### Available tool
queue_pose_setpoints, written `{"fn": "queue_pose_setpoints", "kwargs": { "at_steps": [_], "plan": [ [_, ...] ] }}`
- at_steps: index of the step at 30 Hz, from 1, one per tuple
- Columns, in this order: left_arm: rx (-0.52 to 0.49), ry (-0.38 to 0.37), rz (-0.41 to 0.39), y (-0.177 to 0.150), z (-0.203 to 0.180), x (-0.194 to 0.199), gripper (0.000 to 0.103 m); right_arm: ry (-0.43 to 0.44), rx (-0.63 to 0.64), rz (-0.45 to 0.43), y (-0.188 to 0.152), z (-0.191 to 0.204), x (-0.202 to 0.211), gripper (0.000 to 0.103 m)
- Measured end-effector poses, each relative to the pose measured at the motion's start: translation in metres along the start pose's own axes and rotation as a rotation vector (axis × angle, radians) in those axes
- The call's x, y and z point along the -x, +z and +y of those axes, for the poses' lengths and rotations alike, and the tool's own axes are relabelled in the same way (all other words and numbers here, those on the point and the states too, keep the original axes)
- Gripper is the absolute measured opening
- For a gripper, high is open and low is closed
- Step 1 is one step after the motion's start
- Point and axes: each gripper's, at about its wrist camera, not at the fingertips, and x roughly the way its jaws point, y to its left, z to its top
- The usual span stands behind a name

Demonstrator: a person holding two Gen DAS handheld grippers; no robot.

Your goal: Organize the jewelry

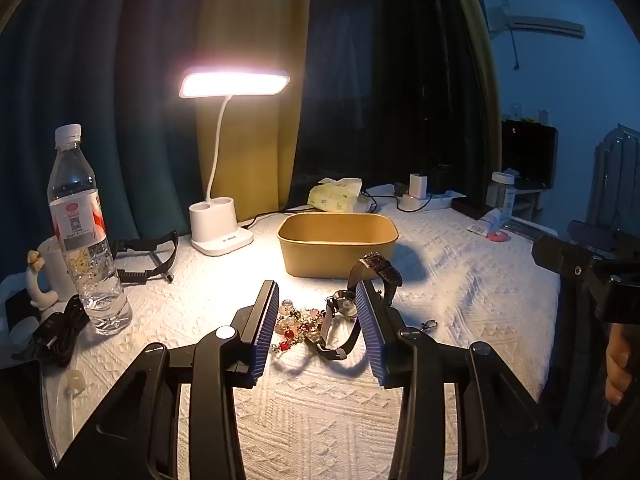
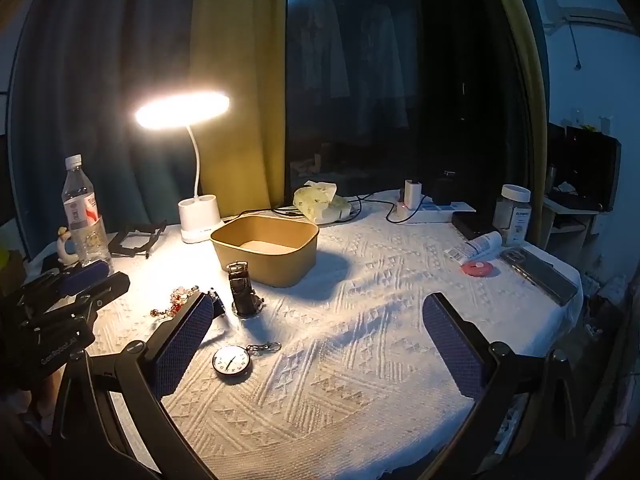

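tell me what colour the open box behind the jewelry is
Tan, kraft-paper brown box, inside and out; clearest in the right wrist view.

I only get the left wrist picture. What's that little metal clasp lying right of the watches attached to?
Observer: It ends the chain of a pocket watch, which lies face up on the white cloth, apart from the other pieces.
Visitor: Is anything in the tan box?
Observer: No. The right wrist view looks down into the tan box, and its floor is bare.
Visitor: And the other gripper?
Observer: The right gripper is open, with nothing between its fingers.
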Motion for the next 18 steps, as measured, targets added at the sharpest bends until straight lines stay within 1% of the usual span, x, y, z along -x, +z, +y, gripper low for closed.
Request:
{"fn": "queue_pose_setpoints", "kwargs": {
  "at_steps": [14,18],
  "plan": [
    [0.000,-0.005,0.001,0.0005,-0.0008,0.0007,0.043,-0.001,-0.006,0.008,-0.0029,0.0001,-0.0017,0.103],
    [-0.001,-0.005,0.002,0.0006,-0.0015,0.0011,0.043,0.001,-0.008,-0.004,-0.0028,-0.0005,-0.0023,0.103]
  ]
}}
